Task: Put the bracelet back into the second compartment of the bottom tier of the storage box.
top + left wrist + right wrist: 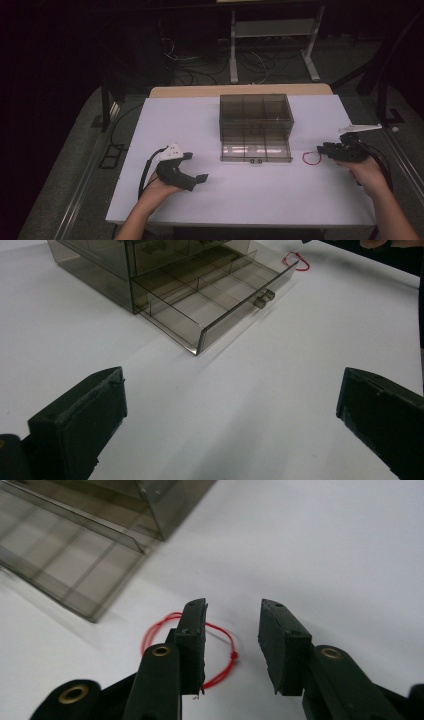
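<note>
A smoked clear drawer box (256, 112) stands at the middle of the white table (240, 195), its bottom drawer (256, 151) pulled out toward me and divided into compartments (210, 295). A thin red loop (311, 158) lies flat on the table just right of the drawer. My right gripper (322, 149) hovers at the loop's right edge, open. In the right gripper view the red loop (220, 672) runs under one finger (192, 630), and the gap of the gripper (232, 605) holds nothing. My left gripper (196, 166) rests wide open (230, 375) left of the drawer.
The drawer's small handle (264, 296) points toward the front of the table. A wooden board edge (240, 90) shows behind the box. A metal stand (272, 45) and cables (200, 70) are on the dark floor beyond.
</note>
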A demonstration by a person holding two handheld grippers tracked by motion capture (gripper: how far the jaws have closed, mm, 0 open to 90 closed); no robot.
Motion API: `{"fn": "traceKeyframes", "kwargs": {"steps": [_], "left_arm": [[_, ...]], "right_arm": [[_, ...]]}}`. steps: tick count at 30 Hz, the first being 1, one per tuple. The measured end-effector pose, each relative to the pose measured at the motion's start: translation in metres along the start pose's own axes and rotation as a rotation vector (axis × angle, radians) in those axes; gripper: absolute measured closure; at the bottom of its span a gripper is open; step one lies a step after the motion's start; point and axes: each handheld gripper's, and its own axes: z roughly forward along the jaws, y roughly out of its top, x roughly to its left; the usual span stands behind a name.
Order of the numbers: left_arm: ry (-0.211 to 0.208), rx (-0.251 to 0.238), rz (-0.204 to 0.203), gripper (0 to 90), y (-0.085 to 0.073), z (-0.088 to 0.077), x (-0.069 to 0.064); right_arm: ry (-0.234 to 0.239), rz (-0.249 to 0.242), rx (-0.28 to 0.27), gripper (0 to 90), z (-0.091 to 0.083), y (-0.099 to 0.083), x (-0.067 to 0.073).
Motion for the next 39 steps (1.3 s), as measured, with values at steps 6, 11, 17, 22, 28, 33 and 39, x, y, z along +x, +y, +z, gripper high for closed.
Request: {"fn": "traceKeyframes", "kwargs": {"steps": [6,11,17,22,28,33,39], "left_arm": [[-0.001,0.001,0.001,0.0,0.000,0.000,0.001],[-0.002,0.002,0.000,0.0,0.000,0.000,0.000],[-0.003,0.005,0.001,0.0,0.000,0.000,0.000],[-0.003,0.006,0.003,0.0,0.000,0.001,0.000],[-0.004,0.005,0.002,0.0,0.000,0.001,0.000],[-0.004,0.005,0.002,0.0,0.000,0.001,0.000],[-0.005,0.005,0.001,0.0,0.000,0.001,0.000]], "right_arm": [[0.016,0.010,0.035,70.1,0.007,-0.004,-0.006],[0.036,0.012,0.059,74.9,0.011,-0.005,-0.006],[0.038,0.005,0.083,77.1,0.016,-0.005,-0.006],[0.041,0.005,0.096,79.2,0.017,-0.006,-0.006],[0.033,0.002,0.109,86.3,0.018,-0.006,-0.005],[0.030,0.002,0.112,86.8,0.018,-0.006,-0.005],[0.051,0.012,0.080,87.0,0.014,-0.004,-0.006]]}}
